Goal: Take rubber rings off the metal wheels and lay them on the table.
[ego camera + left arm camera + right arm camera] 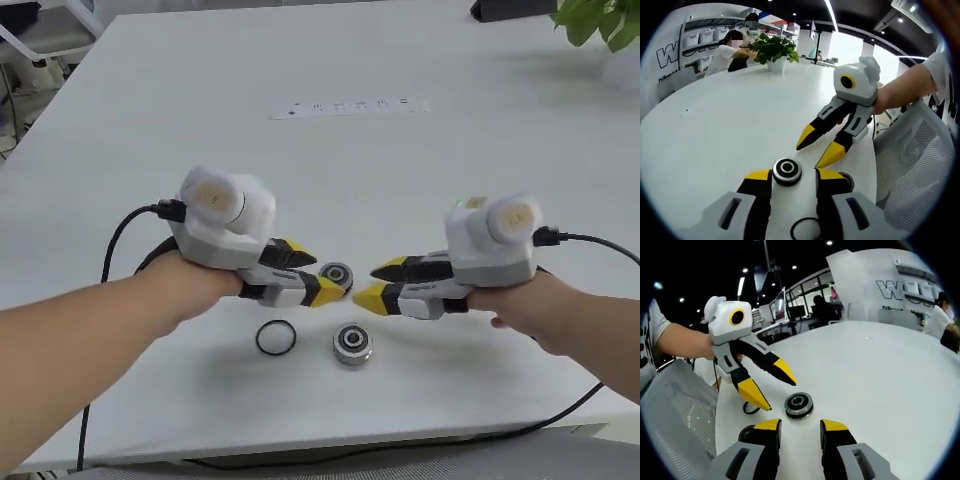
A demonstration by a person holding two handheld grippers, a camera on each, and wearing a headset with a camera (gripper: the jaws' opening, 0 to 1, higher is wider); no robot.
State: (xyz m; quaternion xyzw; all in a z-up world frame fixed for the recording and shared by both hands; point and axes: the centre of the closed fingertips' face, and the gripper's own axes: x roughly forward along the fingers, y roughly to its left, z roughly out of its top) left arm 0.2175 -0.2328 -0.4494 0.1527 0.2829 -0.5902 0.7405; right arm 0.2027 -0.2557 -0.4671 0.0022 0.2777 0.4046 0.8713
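Head view: the left gripper (pixel 324 272) and right gripper (pixel 366 284), jaws parted and empty, flanked a metal wheel (pixel 336 274) on the white table (pixel 450 130). One rubber ring (pixel 276 337) lay freed beside a second wheel (pixel 352 341). The next move likely called for clamping the wheel and peeling off its ring.

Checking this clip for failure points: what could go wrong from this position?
The small round metal wheel lies loose between the left gripper's open jaw tips; an off-centre squeeze could flick it away. The right gripper points straight at those tips, so the jaws might collide. The black rubber ring and second metal wheel lie close by and could get knocked.
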